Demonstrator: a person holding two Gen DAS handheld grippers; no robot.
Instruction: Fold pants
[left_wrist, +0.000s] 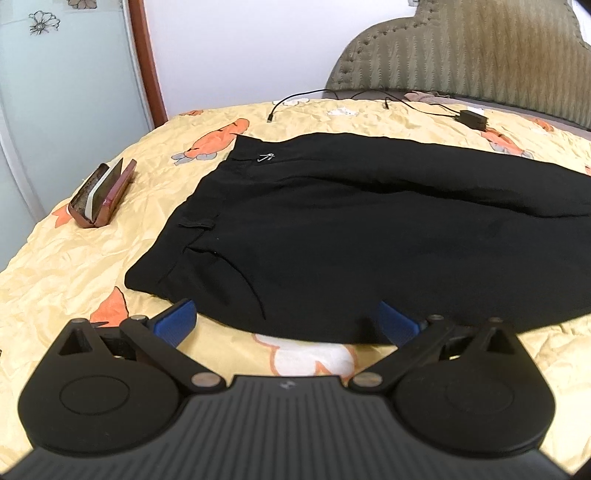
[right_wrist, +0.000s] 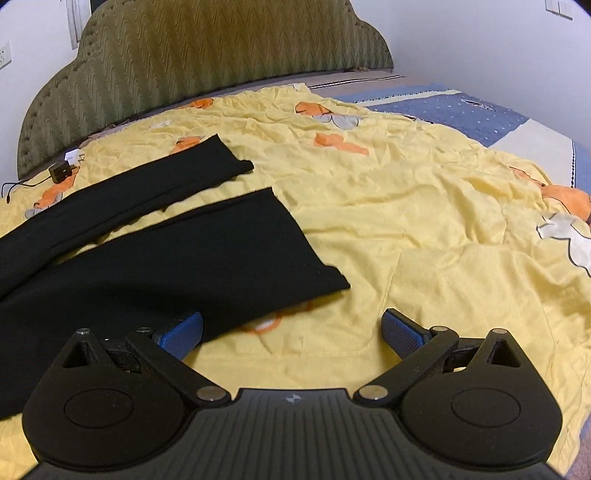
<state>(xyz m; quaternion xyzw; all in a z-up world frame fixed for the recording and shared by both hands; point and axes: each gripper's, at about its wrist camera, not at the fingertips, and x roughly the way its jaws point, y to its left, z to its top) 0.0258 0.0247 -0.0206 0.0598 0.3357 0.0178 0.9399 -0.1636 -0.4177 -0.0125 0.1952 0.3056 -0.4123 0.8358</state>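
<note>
Black pants (left_wrist: 351, 229) lie flat on a yellow bedspread (left_wrist: 92, 266), waistband to the left in the left wrist view, with a small metal hook at the far waist corner. My left gripper (left_wrist: 286, 317) is open and empty, its blue pads just above the pants' near edge by the waist. In the right wrist view the two pant legs (right_wrist: 166, 251) spread apart, hems pointing right. My right gripper (right_wrist: 291, 325) is open and empty, hovering over the bedspread (right_wrist: 424, 221) by the near leg's hem; its left pad (right_wrist: 183, 332) overlaps the fabric edge.
A brown case with a phone (left_wrist: 101, 194) lies left of the waistband. A black charger and cable (left_wrist: 471, 119) lie at the far side near the padded olive headboard (right_wrist: 203, 48). A blue patterned sheet (right_wrist: 480, 114) shows at the far right.
</note>
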